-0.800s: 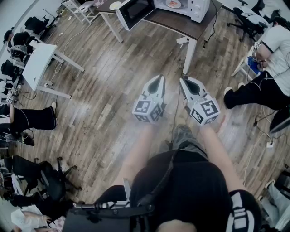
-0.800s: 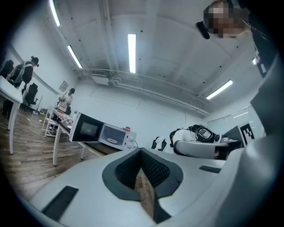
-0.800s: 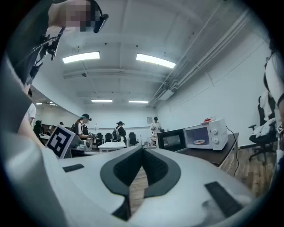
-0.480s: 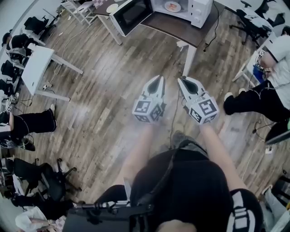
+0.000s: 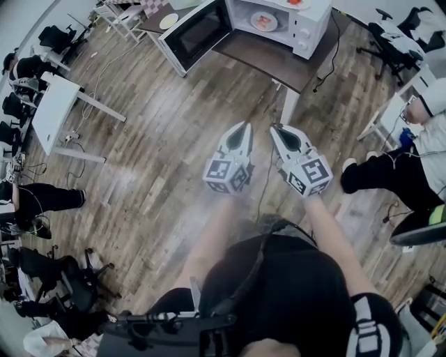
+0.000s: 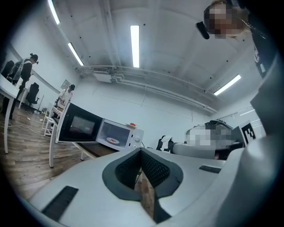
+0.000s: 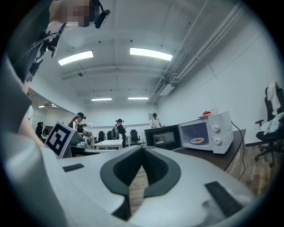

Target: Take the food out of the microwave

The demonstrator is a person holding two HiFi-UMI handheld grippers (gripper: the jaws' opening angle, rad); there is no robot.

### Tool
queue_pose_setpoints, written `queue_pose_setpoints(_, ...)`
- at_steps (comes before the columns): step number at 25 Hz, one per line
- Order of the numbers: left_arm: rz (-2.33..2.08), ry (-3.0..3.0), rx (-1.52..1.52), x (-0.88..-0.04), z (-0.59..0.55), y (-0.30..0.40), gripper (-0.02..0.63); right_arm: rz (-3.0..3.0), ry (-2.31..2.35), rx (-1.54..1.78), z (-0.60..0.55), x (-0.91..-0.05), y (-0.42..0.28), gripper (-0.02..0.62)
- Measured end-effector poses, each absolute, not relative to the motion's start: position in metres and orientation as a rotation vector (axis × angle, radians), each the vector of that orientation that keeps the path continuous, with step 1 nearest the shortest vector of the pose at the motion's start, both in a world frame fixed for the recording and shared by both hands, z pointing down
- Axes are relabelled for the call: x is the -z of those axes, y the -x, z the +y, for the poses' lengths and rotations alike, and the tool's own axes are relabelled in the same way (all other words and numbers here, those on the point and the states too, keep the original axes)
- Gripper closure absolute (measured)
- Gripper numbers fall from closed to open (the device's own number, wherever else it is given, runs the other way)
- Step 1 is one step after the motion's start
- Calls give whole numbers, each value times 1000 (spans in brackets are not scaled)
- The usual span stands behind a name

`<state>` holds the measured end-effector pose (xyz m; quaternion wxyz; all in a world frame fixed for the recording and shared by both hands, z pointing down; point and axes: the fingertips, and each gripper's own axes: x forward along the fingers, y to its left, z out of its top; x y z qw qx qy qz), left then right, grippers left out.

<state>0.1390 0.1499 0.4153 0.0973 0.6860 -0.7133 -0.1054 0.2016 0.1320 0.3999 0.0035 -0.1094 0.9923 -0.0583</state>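
Note:
A white microwave (image 5: 279, 21) stands on a dark table (image 5: 275, 52) at the top of the head view, its door (image 5: 197, 33) swung open to the left. Inside lies a plate of food (image 5: 264, 21), seen also as a plate of food (image 7: 197, 140) in the right gripper view and a plate of food (image 6: 113, 141) in the left gripper view. My left gripper (image 5: 244, 127) and right gripper (image 5: 274, 130) are held side by side over the wooden floor, well short of the table. Both are shut with nothing between the jaws.
A small plate (image 5: 168, 21) rests on the table left of the open door. A white desk (image 5: 59, 104) stands at the left, office chairs (image 5: 56, 275) at lower left. A seated person (image 5: 404, 150) is at the right. A cable (image 5: 327, 42) hangs off the table.
The microwave and table have drawn nearer and lower in the head view as the person walks toward them. Both grippers stay shut and side by side.

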Motion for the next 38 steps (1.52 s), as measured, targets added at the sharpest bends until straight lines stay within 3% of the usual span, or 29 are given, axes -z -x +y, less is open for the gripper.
queue_pose_setpoints(13, -2063, -2058, 293, -424, 92, -110, 606, 3097, 371, 236, 80, -406, -169, 592)
queue_pose_setpoints(38, -1715, -2291, 208, -438, -45, 32, 606, 3001, 786, 318, -40, -422, -12, 592)
